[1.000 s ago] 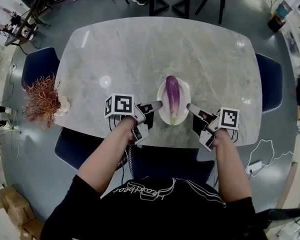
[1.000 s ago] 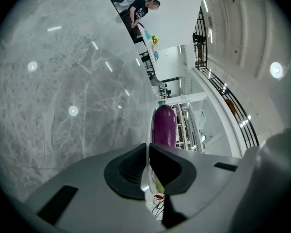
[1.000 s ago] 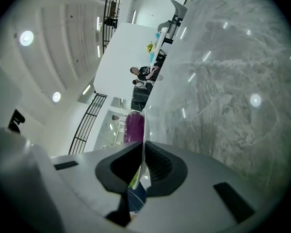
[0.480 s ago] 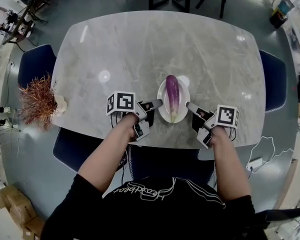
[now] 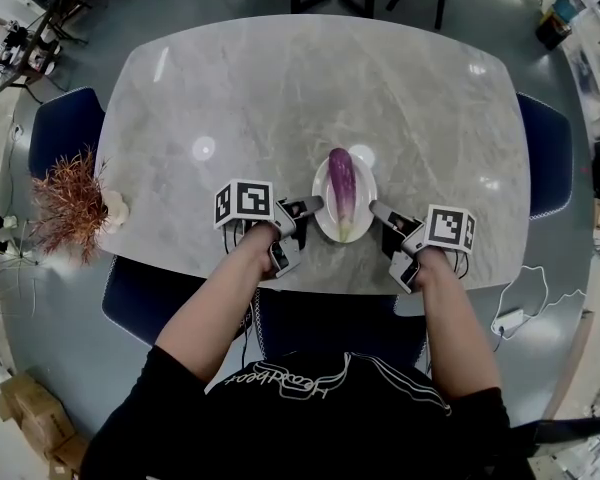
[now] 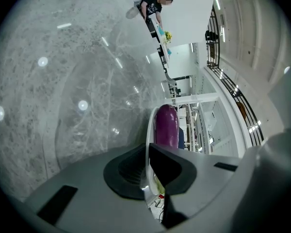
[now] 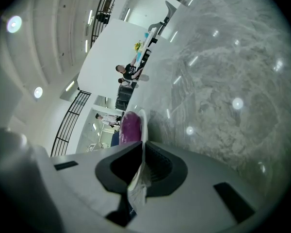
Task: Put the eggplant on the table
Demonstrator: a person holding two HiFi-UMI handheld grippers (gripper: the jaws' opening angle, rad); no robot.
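Head view: overhead, facing steeply down on the whole surface (image 5: 280,78). Left gripper view and right gripper view: low, close, facing the plate (image 5: 364,208) from opposite sides. All share the eggplant (image 5: 341,183).

Eggplant (image 5: 341,190): 1. White plate (image 5: 321,220): 1. Marble table (image 5: 280,88): 1. Tools: 2, left tool (image 5: 315,205) and right tool (image 5: 376,209). Blue chairs (image 5: 63,128): 4. Dried reddish plant (image 5: 68,206): 1.

Purple eggplant (image 5: 341,190); white plate (image 5: 366,200); grey marbled table (image 5: 280,88); blue chairs (image 5: 60,128).
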